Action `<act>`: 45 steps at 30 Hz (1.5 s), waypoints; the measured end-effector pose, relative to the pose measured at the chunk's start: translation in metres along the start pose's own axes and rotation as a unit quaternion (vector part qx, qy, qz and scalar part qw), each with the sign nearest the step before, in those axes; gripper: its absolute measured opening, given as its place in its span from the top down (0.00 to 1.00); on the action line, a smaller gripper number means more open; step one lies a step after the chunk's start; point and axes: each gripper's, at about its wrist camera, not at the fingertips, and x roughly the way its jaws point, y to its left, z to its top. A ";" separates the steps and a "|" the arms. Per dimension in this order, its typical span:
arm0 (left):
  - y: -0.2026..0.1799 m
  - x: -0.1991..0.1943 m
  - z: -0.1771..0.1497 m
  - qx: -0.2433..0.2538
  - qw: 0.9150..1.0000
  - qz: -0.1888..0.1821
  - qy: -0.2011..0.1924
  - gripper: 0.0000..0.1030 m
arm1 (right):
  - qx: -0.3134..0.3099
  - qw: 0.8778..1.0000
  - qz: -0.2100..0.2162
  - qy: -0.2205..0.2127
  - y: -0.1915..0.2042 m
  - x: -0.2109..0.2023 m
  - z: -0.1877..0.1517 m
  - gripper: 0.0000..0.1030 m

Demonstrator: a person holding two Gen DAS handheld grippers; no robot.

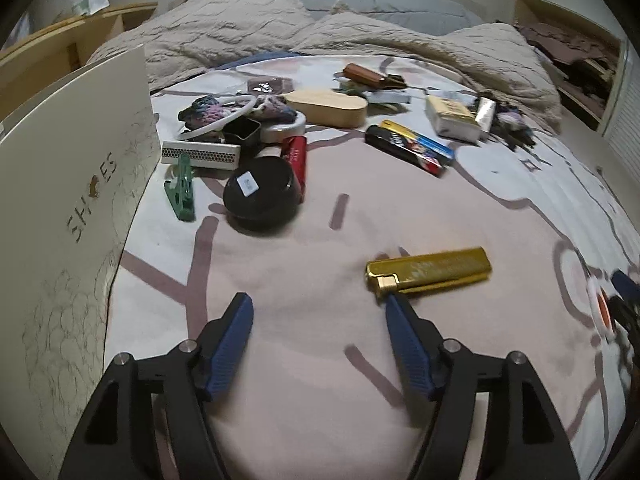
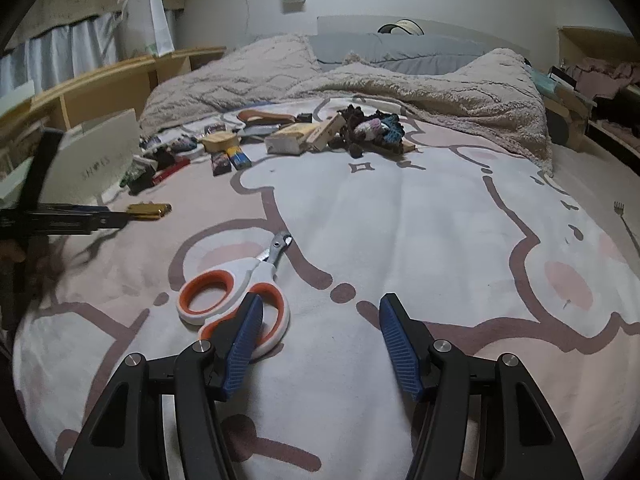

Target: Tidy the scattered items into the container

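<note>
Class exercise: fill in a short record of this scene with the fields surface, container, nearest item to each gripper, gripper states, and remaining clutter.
surface: bed sheet
container: shoe box, at left edge of the bed
left gripper: open, gold lighter lying at its right fingertip
right gripper: open, clippers lying at its left finger
remaining clutter: black jar, green clip, red lighter and more behind
</note>
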 end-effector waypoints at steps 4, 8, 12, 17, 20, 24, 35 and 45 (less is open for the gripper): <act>0.000 0.004 0.006 -0.004 1.000 0.010 0.004 0.30 | 0.014 0.998 0.052 -0.028 -0.006 -0.010 -0.002 0.40; -0.001 0.004 0.007 -0.004 1.000 0.015 0.008 0.28 | -0.010 0.996 0.083 -0.037 0.002 -0.014 -0.003 0.33; 0.002 0.000 0.008 -0.028 0.999 -0.015 0.022 0.11 | -0.043 0.995 0.090 -0.027 0.017 -0.011 -0.004 0.33; -0.013 -0.006 0.008 -0.031 0.997 -0.074 0.024 0.09 | -0.074 0.992 0.098 -0.005 0.028 -0.006 -0.006 0.33; -0.033 -0.006 0.008 -0.001 0.997 -0.075 0.018 0.09 | -0.078 0.993 0.093 0.004 0.028 -0.002 -0.006 0.33; -0.057 -0.001 0.008 0.042 0.997 -0.057 0.010 0.09 | -0.076 0.994 0.075 0.003 0.028 -0.005 -0.008 0.33; -0.061 0.014 0.014 0.030 0.998 -0.051 0.011 0.08 | -0.032 0.999 0.041 -0.003 0.017 -0.011 -0.015 0.30; -0.059 0.017 0.013 0.013 0.999 -0.042 -0.003 0.08 | 0.018 1.000 0.020 -0.008 0.006 -0.014 -0.018 0.28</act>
